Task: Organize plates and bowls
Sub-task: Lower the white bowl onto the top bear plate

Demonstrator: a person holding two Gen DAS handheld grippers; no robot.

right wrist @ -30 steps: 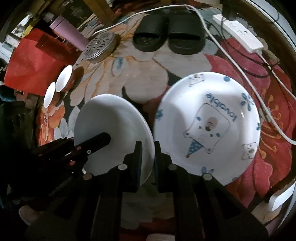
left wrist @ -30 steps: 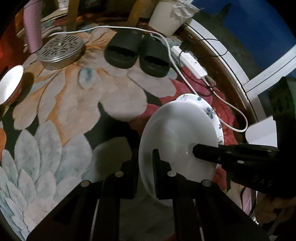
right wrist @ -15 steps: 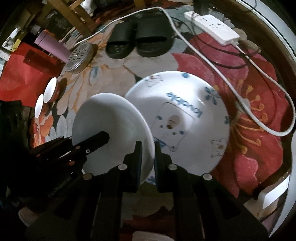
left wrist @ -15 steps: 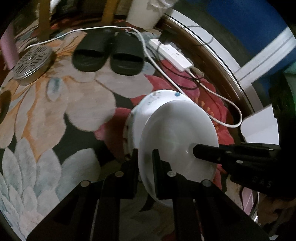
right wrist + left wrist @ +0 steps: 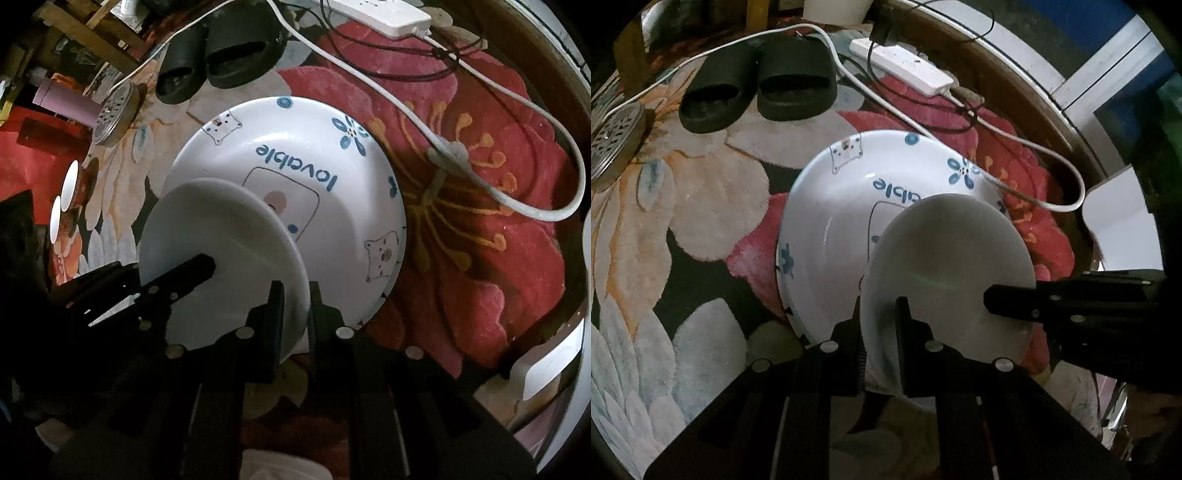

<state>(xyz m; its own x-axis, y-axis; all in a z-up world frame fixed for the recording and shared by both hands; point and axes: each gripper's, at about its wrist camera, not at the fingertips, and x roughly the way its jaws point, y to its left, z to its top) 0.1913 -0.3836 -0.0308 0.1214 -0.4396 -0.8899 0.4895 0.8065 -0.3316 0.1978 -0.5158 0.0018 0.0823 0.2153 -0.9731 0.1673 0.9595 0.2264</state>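
Observation:
Both grippers hold one plain white plate [image 5: 953, 258] by opposite rims. My left gripper [image 5: 881, 317] is shut on its near-left rim; my right gripper [image 5: 295, 299] is shut on its right rim. The plate [image 5: 221, 251] hangs above the near part of a large white plate printed with "lovable" and blue flowers [image 5: 849, 206], which lies on the flowered carpet and also shows in the right wrist view [image 5: 332, 206]. Whether the two plates touch I cannot tell. Two small white-lined bowls [image 5: 64, 199] sit far left.
Black slippers [image 5: 757, 81] lie beyond the plates. A white power strip [image 5: 901, 66] and its cable [image 5: 1034, 151] run along the right, close to the printed plate. A perforated metal lid [image 5: 613, 140] lies far left. A pink tumbler [image 5: 66, 101] stands beyond it.
Both grippers have carried the plain plate to the right and forward, from beside the printed plate to over its near part. The printed plate has not moved.

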